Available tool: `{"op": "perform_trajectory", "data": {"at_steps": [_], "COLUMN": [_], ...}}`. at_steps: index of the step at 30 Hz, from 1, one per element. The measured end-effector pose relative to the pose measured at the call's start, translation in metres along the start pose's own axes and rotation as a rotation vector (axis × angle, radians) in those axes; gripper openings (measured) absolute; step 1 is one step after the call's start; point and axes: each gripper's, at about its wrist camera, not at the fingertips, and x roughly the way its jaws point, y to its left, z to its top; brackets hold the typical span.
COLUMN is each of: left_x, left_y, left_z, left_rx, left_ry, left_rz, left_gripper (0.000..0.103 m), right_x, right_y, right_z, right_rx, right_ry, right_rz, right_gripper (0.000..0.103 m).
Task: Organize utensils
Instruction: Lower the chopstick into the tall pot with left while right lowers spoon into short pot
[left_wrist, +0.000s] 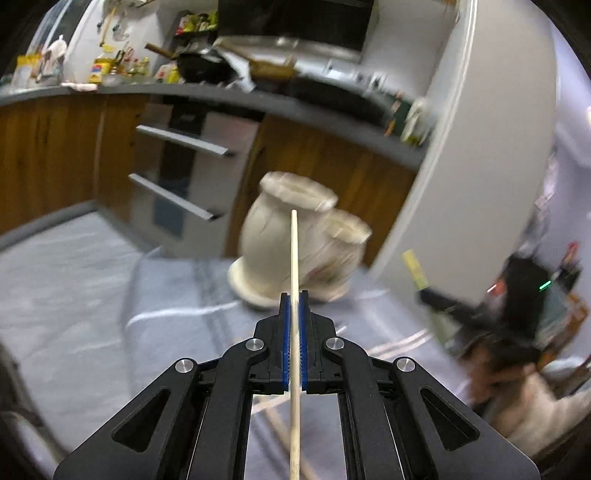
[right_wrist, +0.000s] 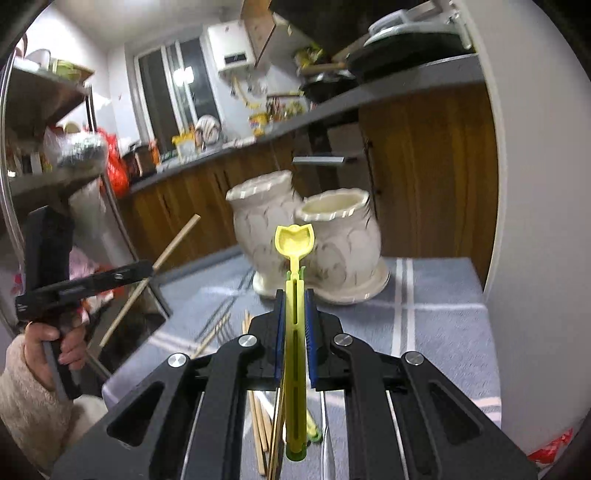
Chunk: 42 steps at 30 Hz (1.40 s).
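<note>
Cream ceramic, that's the utensil holder (right_wrist: 314, 240): two joined vase-shaped pots on one shared base, sitting on the counter (right_wrist: 436, 306), which has a grey-blue cloth with white stripes on it. Both pot mouths face up and the right one looks hollow from the right wrist view.

Left tongs (left_wrist: 294, 295) are clenched on a single wooden chopstick (left_wrist: 294, 266), blue pads pressed on either side of it. The stick runs straight out past the tips and its end sits in front of the taller pot, though the left view is pretty blurry, so I can't tell if it's touching. From the right camera you can see those same tongs off to the left, held up in the air by a hand in a fuzzy cream sleeve (right_wrist: 55, 343), chopstick angled up and well apart from the holder.

Right tongs (right_wrist: 294, 295) are grasping a yellow plastic spoon (right_wrist: 294, 242) by its slotted handle, bowl end pointing at the holder, just in front of the gap between the two pots.

More loose chopsticks (right_wrist: 258, 417) are lying on the cloth under the right tongs, near the counter's front edge.
</note>
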Motion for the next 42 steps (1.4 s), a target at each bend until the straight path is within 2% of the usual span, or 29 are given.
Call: {"op": "perform_trajectory", "data": {"at_steps": [4, 10, 15, 21, 28, 31, 38, 42], "left_x": [0.001, 0.019, 0.061, 0.111, 0.155, 0.160, 0.135, 0.117], "left_y": [-0.016, -0.046, -0.055, -0.047, -0.030, -0.026, -0.022, -0.023], "left_z": [0.022, 0.065, 0.101, 0.131, 0.139, 0.134, 0.110, 0.088], "left_rx": [0.020, 0.116, 0.155, 0.144, 0.157, 0.175, 0.167, 0.167], "left_ry": [-0.057, -0.149, -0.202, -0.281, -0.330, -0.341, -0.328, -0.295], "left_rz": [-0.043, -0.018, 0.040, 0.113, 0.245, 0.287, 0.244, 0.248], "left_gripper": [0.005, 0.005, 0.005, 0.005, 0.005, 0.005, 0.005, 0.005], "right_x": [0.003, 0.025, 0.054, 0.098, 0.125, 0.133, 0.128, 0.118], "right_y": [-0.004, -0.014, -0.028, -0.047, -0.047, -0.046, -0.046, -0.041], "right_z": [0.029, 0.079, 0.102, 0.109, 0.102, 0.098, 0.090, 0.083], "right_rx": [0.021, 0.058, 0.136, 0.218, 0.193, 0.176, 0.167, 0.141], "right_ry": [-0.082, -0.200, -0.245, -0.229, -0.198, -0.176, -0.099, -0.080], "right_rz": [-0.002, 0.001, 0.041, 0.043, 0.007, -0.007, -0.049, -0.085], "right_gripper": [0.009, 0.009, 0.010, 0.010, 0.010, 0.010, 0.010, 0.010]}}
